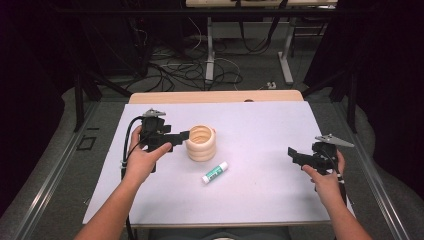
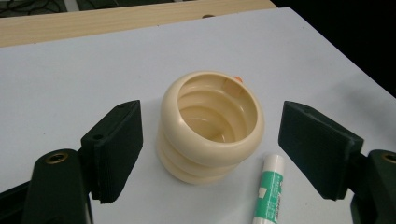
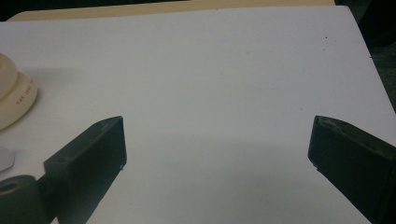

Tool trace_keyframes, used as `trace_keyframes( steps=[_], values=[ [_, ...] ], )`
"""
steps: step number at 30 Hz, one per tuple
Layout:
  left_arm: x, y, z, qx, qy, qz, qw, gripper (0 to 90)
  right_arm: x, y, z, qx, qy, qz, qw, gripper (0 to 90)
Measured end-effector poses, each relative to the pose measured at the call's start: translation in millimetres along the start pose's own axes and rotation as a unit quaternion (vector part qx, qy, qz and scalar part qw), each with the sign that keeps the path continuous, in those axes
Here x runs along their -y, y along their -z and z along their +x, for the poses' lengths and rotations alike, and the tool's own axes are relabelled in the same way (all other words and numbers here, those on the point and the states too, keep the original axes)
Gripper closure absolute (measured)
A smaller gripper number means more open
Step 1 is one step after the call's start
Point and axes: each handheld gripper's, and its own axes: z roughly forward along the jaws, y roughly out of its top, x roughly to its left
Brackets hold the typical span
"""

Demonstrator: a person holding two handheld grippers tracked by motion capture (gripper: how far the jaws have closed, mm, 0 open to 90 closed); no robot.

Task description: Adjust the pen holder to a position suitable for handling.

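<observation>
Presently, a cream ribbed cup (image 1: 201, 142) — stacked-ring in form, open at the top — is seen standing upright on the white table (image 1: 260, 125), left of its middle. It is approached by the left gripper (image 1: 181, 136), held in the person's left hand (image 1: 142, 161); in the high view the jaw tips are found just beside the cup's left wall. From the left gripper view the jaws are shown spread wide, one to either side of the cup (image 2: 211, 126), with clear gaps between pads and cup, so nothing is pinched. A glue stick (image 1: 215, 172) with a green label and white cap is laid flat on the table just in front of the cup, near it but apart; its capped end (image 2: 271, 184) is seen close to the cup's base. The right gripper (image 1: 295, 156) is held well apart at the table's right side in the right hand (image 1: 325, 182). Its jaws are likewise spread — bare table lies between them.
</observation>
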Motion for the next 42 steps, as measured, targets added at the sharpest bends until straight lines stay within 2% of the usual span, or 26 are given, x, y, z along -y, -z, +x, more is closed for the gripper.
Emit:
trace_keyframes(
  steps=[1,4,8,10,11,12,15,16,18,21,28,29,30,33,36,42],
  values=[
    [2.7,-0.4,-2.4,0.001,-0.014,0.0,0.9999,22.0,0.1,-0.2,0.0,0.0,0.001,0.0,1.0,4.1],
    [4.8,0.3,-5.3,0.004,-0.025,0.01,0.9996,20.0,0.3,-0.5,0.2,0.0,0.001,0.001,1.0,4.1],
    [10.6,-2.3,-11.9,0.01,-0.038,0.005,0.9992,17.1,0.3,-0.7,0.2,0.0,0.001,0.001,1.0,4.1],
    [13.3,-3.4,-14.8,0.017,-0.048,0.012,0.9986,16.3,0.4,-0.8,0.1,0.0,0.001,0.002,1.0,4.1],
    [15.7,-6.3,-17.3,0.013,-0.046,0.003,0.9989,16.0,0.4,-0.8,0.3,0.0,0.001,0.002,1.0,4.1],
    [16.8,-6.9,-17.9,0.011,-0.058,0.011,0.9982,15.5,0.4,-0.8,0.3,-0.001,0.001,0.002,1.0,4.1],
    [21.7,-11.5,-23.5,0.011,-0.072,0.008,0.9973,15.4,0.4,-1.1,-0.3,-0.001,0.005,0.001,1.0,4.1],
    [23.1,-12.6,-25.7,0.01,-0.08,0.008,0.9967,15.4,0.4,-1.1,-0.3,-0.001,0.005,0.001,1.0,4.1],
    [26.3,-13.5,-30.1,0.012,-0.114,0.009,0.9934,15.3,0.4,-1.1,-0.1,-0.001,0.005,0.001,1.0,4.2],
    [31.9,-14.4,-38.2,0.024,-0.146,0.0,0.989,14.4,0.5,-0.9,0.6,-0.001,0.001,0.002,1.0,4.1],
    [35.8,-23.2,-50.2,0.041,-0.158,0.013,0.9864,14.9,0.4,-1.0,0.0,-0.001,0.006,0.001,1.0,4.1],
    [35.9,-24.7,-51.1,0.043,-0.159,0.015,0.9863,14.8,0.4,-1.0,-0.1,-0.001,0.006,0.001,1.0,4.1],
    [36.4,-26.4,-53.1,0.043,-0.153,0.013,0.9872,14.8,0.4,-1.0,-0.1,0.0,0.007,0.001,1.0,4.1],
    [37.0,-30.0,-58.2,0.047,-0.164,0.024,0.9851,15.2,0.4,-0.8,0.2,0.0,0.004,0.001,1.0,4.1],
    [36.9,-34.3,-63.6,0.049,-0.164,0.036,0.9846,16.8,0.3,-0.9,0.1,0.0,0.002,0.002,1.0,4.1],
    [35.4,-44.2,-74.8,0.053,-0.178,0.056,0.9811,20.4,0.3,-2.0,0.0,0.0,0.008,0.001,1.0,4.1]
  ],
)
